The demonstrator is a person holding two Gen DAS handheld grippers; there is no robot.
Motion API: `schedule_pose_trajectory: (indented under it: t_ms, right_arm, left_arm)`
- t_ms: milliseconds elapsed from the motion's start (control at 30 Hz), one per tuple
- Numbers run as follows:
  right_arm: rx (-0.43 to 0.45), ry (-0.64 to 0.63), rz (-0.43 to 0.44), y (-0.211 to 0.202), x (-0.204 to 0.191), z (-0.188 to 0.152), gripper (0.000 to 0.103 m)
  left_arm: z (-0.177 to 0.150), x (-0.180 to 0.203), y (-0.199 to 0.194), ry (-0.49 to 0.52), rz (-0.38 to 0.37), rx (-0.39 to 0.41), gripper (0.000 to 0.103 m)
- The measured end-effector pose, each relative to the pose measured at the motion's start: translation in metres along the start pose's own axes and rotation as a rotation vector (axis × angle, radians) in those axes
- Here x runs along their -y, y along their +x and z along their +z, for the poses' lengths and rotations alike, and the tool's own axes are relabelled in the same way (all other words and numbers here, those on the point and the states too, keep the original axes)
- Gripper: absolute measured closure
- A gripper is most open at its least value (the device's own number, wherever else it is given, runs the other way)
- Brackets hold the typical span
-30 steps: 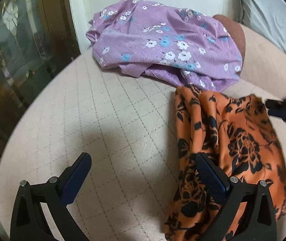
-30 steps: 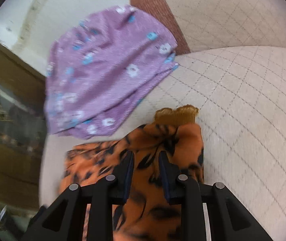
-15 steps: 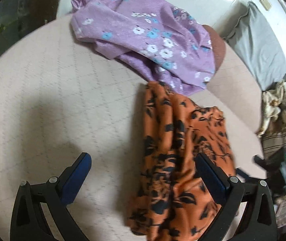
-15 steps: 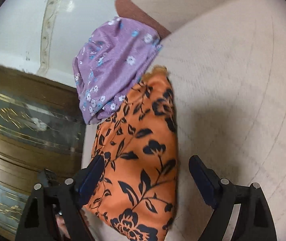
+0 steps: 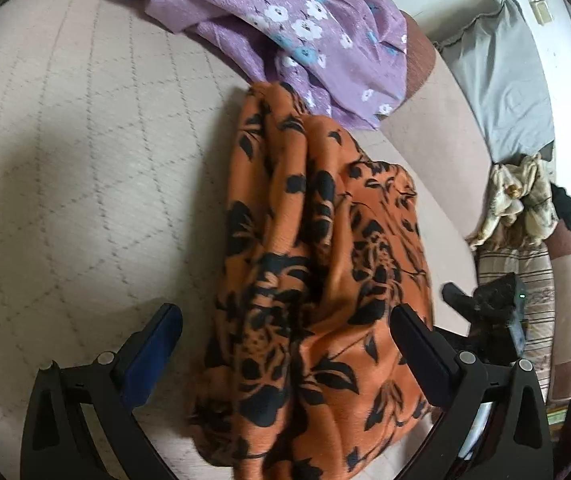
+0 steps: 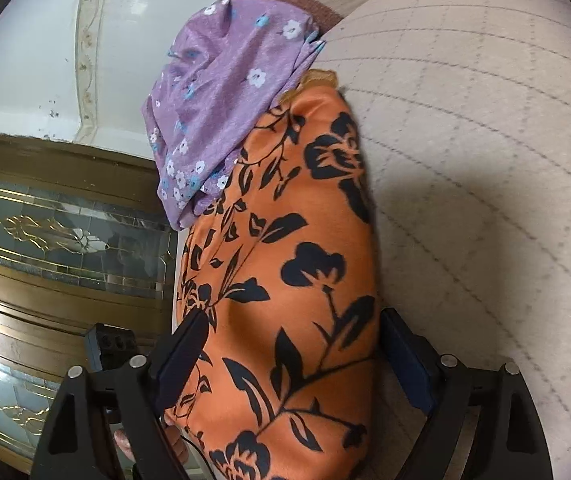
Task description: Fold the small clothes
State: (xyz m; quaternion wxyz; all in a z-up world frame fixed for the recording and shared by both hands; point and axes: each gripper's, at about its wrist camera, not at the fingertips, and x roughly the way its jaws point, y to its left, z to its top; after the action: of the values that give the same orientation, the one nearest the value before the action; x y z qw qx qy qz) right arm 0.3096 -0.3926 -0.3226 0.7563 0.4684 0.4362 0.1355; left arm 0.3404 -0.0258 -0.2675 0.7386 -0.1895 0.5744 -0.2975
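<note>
In the left wrist view, bare quilted cushion point(image 5: 85, 184) lies open from seven to eleven o'clock, with nothing standing on it. The orange floral garment point(image 5: 325, 280) fills the centre down to six o'clock, running between the spread fingers point(image 5: 153, 348). The purple floral garment point(image 5: 293, 28) touches its far end at twelve. At three o'clock a crumpled cloth heap point(image 5: 521, 200) and grey pillow point(image 5: 497, 92) crowd the edge.

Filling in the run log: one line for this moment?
left tongs: open | right tongs: open | orange floral garment: lying unheld | purple garment: beside it
</note>
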Motion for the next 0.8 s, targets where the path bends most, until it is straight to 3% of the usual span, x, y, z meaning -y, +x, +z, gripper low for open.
schedule_pose_trajectory:
  t_ms: [133, 267, 333, 433, 633, 800]
  right_arm:
    - [0.009, -0.033, -0.035, 0.012, -0.010, -0.001, 0.020]
    - [0.022, -0.034, -0.067, 0.020, -0.013, 0.000, 0.038]
    - [0.029, -0.037, -0.085, 0.020, -0.014, -0.001, 0.045]
    - [0.046, -0.052, -0.100, 0.019, -0.016, -0.003, 0.051]
    - [0.075, -0.077, -0.113, 0.015, -0.024, -0.006, 0.058]
    - [0.096, -0.116, -0.109, 0.003, -0.032, -0.009, 0.062]
  left_arm:
    - [-0.002, 0.001, 0.005, -0.026, -0.079, -0.016, 0.000]
    - [-0.005, 0.000, 0.001, -0.047, -0.077, 0.018, 0.003]
    - [-0.006, -0.001, 0.000, -0.053, -0.049, 0.033, 0.020]
    - [-0.007, -0.004, -0.003, -0.055, 0.000, 0.051, 0.035]
    - [-0.011, 0.007, -0.009, -0.021, 0.045, 0.084, 0.048]
    - [-0.016, 0.022, -0.021, 0.017, 0.037, 0.117, 0.053]
